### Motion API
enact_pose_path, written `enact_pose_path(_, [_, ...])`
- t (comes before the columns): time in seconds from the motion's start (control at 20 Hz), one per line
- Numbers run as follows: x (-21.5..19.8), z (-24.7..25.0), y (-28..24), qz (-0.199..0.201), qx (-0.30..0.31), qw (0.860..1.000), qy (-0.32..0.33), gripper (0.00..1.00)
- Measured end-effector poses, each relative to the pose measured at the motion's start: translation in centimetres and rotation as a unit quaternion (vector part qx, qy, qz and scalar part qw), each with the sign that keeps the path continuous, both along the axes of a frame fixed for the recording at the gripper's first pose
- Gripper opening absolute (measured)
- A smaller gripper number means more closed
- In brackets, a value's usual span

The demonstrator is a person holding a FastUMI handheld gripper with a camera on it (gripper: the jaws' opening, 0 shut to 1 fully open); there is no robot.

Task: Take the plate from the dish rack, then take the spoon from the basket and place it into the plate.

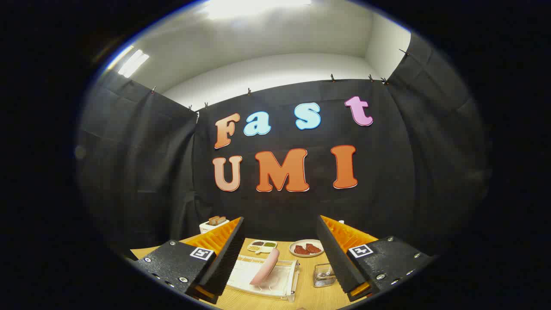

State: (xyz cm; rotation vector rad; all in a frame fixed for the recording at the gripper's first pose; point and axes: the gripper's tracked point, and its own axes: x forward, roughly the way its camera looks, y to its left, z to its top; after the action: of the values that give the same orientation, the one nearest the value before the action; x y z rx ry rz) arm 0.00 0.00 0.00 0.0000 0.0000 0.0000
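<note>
A pink plate [264,267] stands on edge in a clear white dish rack [287,287] on the wooden table, low between my two fingers and nearer the left one. A small wire basket [324,275] sits just right of the rack, close to the right finger; I cannot make out a spoon in it. My gripper [280,254] is open, held above the table with its fingers wide apart and nothing between them.
Beyond the rack, a round plate with red-brown pieces [306,248] and a small divided dish [261,246] sit near the back of the table. A white toaster with bread slices [214,224] stands at the back left. Black cloth walls close in the booth.
</note>
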Motion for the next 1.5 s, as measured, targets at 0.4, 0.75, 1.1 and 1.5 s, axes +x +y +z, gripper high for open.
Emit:
enact_pose_path(0.4, [1.8,-1.5,0.2,0.005,-0.014,1.0,-0.008,0.98])
enact_pose_path(0.75, [5.4,-4.4,-0.8,0.003,-0.036,0.999,-0.011,0.98])
enact_pose_path(1.1, [9.0,-4.6,-0.3,0.008,-0.062,0.998,-0.008,0.98])
enact_pose_path(1.5, [9.4,-5.3,0.9,0.043,-0.057,0.996,0.044,0.98])
